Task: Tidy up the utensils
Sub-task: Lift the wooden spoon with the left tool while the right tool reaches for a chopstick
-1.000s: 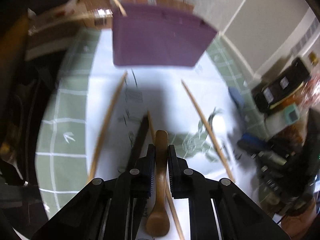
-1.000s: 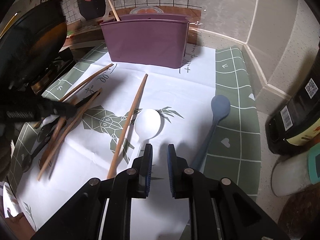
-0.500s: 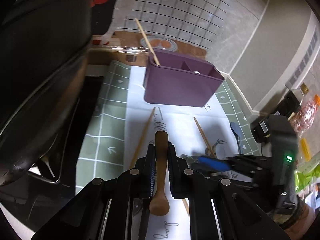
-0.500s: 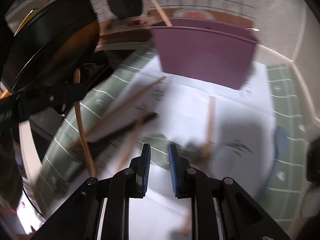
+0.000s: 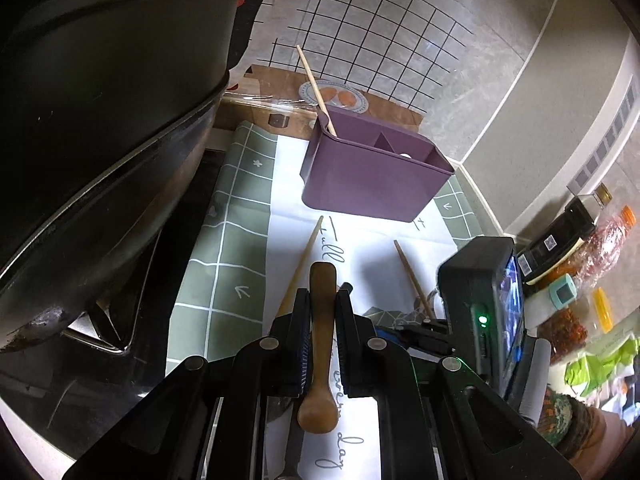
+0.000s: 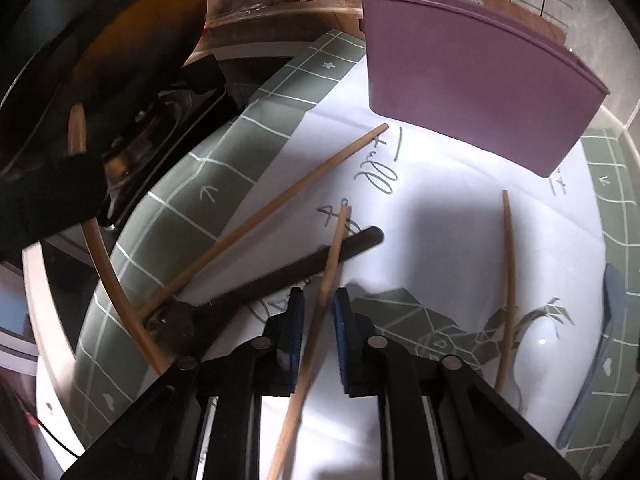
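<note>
My left gripper (image 5: 322, 302) is shut on a brown wooden spoon (image 5: 321, 344), held above the mat and pointing at the purple divided holder (image 5: 376, 176), where one chopstick (image 5: 316, 90) stands. My right gripper (image 6: 319, 300) is open, its jaws on either side of a wooden chopstick (image 6: 320, 308) that lies on the white mat (image 6: 440, 208). The chopstick crosses a dark-handled utensil (image 6: 280, 276). Two more chopsticks (image 6: 256, 220) (image 6: 507, 280), a white spoon (image 6: 538, 350) and a blue spoon (image 6: 600, 360) lie on the mat. The holder (image 6: 472, 80) stands at the back.
A large black wok (image 5: 100, 128) on the stove fills the left side, close to the mat's edge. Bottles and packets (image 5: 568, 248) crowd the right counter. The tiled wall (image 5: 400, 40) rises right behind the holder. The right gripper's body (image 5: 480, 312) sits beside my left one.
My left gripper has lifted the wooden spoon off the mat and raised its view toward the holder. My right gripper has swung left from the white spoon and come down over a chopstick.
</note>
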A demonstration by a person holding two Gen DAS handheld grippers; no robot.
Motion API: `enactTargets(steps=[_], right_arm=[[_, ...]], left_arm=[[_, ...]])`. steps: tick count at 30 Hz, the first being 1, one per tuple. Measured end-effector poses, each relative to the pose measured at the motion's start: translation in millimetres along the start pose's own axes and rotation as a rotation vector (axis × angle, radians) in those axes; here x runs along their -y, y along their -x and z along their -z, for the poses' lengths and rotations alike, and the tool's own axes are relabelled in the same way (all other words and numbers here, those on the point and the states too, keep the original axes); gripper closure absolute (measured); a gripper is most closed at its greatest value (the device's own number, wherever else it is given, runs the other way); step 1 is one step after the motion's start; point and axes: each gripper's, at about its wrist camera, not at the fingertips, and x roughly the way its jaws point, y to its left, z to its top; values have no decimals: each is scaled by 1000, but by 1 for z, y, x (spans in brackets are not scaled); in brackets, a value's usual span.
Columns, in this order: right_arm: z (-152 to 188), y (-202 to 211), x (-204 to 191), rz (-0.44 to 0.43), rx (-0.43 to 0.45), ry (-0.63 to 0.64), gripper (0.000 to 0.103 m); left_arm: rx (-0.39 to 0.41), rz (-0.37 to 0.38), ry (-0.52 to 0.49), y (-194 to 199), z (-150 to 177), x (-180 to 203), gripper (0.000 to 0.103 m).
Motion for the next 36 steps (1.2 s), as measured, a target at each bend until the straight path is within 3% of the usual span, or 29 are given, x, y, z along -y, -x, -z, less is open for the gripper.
enactTargets(steps=[4,13,18,27,32,33,35,36], right_arm=[[10,11,9,-16,19,3,97],[25,70,50,-43,168,-45,97],[18,53,41,-48,101,50,88],[-11,5,19,103,29,164,75],[-17,-10,33,73,-37,128,74],[-16,-8,36,55,-39,129,75],[-12,-6,40,53,-42,134,98],[-10,-4,42,44,-49,134,98]], left_arm=[[11,-1,-11,3,1,6,90],[42,6,-49,11,-4,30,90],[39,-30,-51,13,0,29,90],[52,-16,-3,23,8,14,90],[53,-2,16,25,11,6,90],[52,1,19,25,11,4,90],[53,5,25,24,10,2,90],[53,6,27,24,10,1,90]])
